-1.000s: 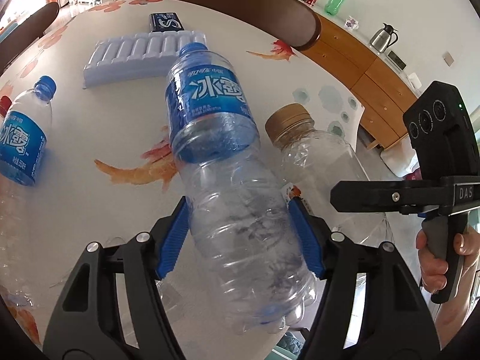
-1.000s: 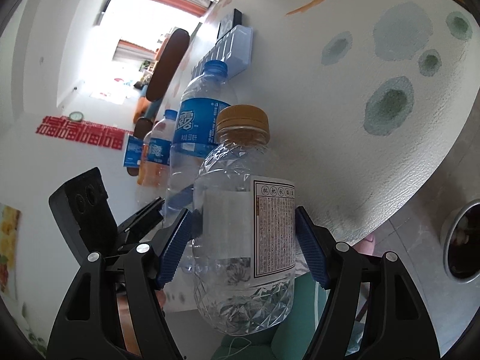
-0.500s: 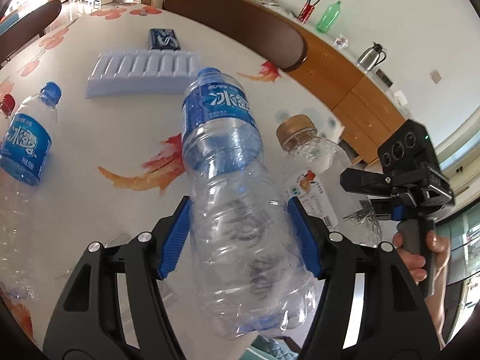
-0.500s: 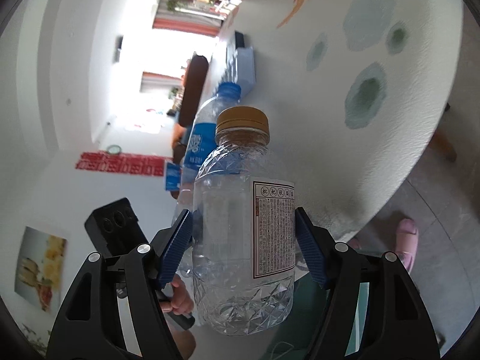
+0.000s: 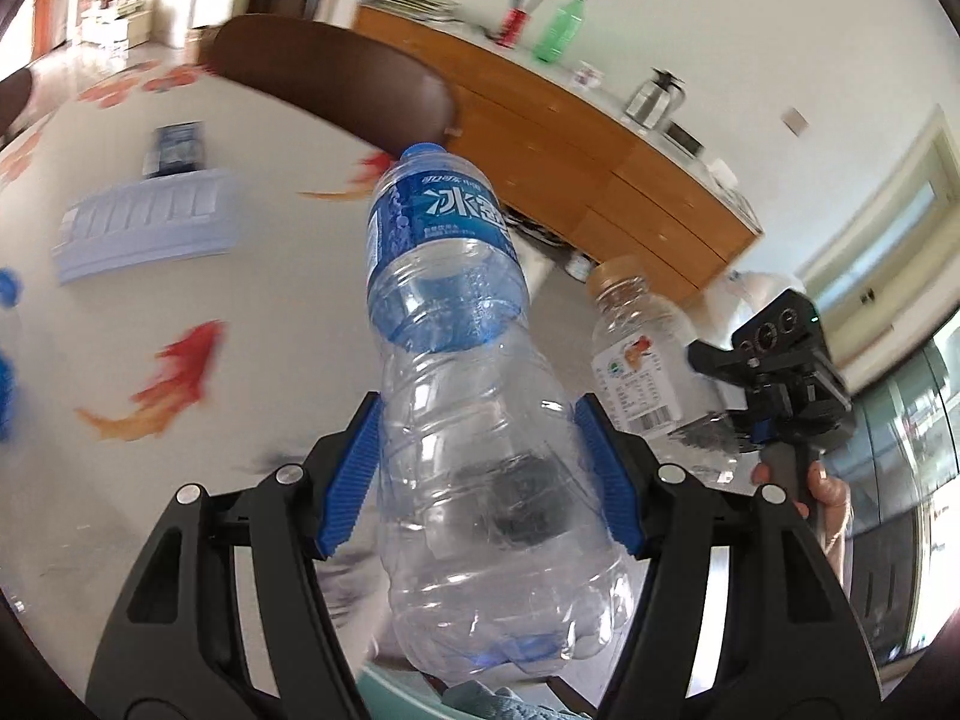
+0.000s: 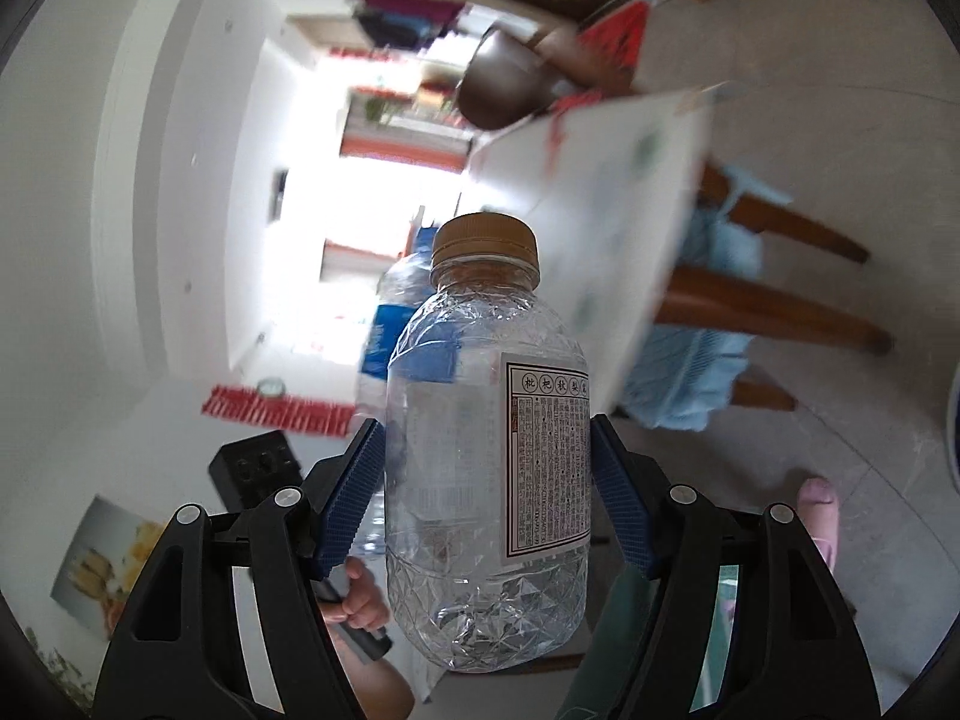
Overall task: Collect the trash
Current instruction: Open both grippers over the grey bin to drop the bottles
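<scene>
My left gripper (image 5: 480, 474) is shut on a large empty water bottle (image 5: 462, 372) with a blue label and blue cap, held above the table. My right gripper (image 6: 486, 492) is shut on a smaller clear bottle (image 6: 480, 462) with a gold cap and white label, held off the table's side. In the left wrist view the gold-cap bottle (image 5: 636, 360) and the right gripper (image 5: 774, 384) appear at the right. In the right wrist view the blue-label bottle (image 6: 390, 324) shows behind the gold-cap bottle.
A white table (image 5: 288, 312) with red fish prints holds a pale blue ice tray (image 5: 144, 222), a dark packet (image 5: 177, 147) and another blue-capped bottle (image 5: 6, 294) at the left edge. A brown chair back (image 5: 336, 90) and wooden sideboard (image 5: 600, 150) stand behind. Floor and chair legs (image 6: 774, 300) lie to the right.
Both grippers have lifted and swung away from the table with their bottles. The right gripper has moved out past the table edge over the floor.
</scene>
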Tool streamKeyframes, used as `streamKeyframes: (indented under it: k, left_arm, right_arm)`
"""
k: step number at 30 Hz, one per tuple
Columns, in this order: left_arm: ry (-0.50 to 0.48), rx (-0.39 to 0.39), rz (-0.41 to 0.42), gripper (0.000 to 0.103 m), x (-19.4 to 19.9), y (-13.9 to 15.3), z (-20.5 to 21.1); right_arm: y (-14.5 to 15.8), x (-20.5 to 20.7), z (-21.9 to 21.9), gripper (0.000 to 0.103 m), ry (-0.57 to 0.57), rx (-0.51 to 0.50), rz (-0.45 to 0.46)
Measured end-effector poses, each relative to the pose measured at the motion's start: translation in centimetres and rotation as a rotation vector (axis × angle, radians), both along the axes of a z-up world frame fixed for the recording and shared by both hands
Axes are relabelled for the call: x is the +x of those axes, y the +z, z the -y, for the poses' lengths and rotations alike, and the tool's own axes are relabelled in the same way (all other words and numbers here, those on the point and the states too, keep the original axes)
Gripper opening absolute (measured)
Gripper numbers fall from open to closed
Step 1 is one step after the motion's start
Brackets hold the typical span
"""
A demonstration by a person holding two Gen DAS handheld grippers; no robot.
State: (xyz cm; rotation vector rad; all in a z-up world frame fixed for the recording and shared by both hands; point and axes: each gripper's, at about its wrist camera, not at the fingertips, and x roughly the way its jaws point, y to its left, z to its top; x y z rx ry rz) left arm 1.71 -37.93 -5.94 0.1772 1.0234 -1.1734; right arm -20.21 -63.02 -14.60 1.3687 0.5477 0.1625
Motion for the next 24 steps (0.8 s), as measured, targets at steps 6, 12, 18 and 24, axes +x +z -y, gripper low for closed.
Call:
streamKeyframes:
  k: [6, 12, 18, 24]
  left_arm:
    - [-0.162, 0.030, -0.016, 0.062, -5.7, -2.1, 6.9]
    - [-0.299, 0.131, -0.069, 0.062, -11.4, -8.3, 14.0]
    - [-0.410, 0.298, -0.112, 0.062, -16.3, -17.4, 19.5]
    - [-0.435, 0.455, -0.193, 0.062, -18.7, -27.8, 22.7]
  right_arm:
    - [-5.4, -8.4, 3.7, 0.069, -0.156, 0.048, -0.109]
    - [-14.6, -16.2, 5.7, 0.069, -0.309, 0.154, -0.282]
    - [-23.4, -19.8, 6.5, 0.069, -0.396, 0.289, -0.400]
    - [-29.5, -21.5, 6.7, 0.069, -0.468, 0.350, -0.493]
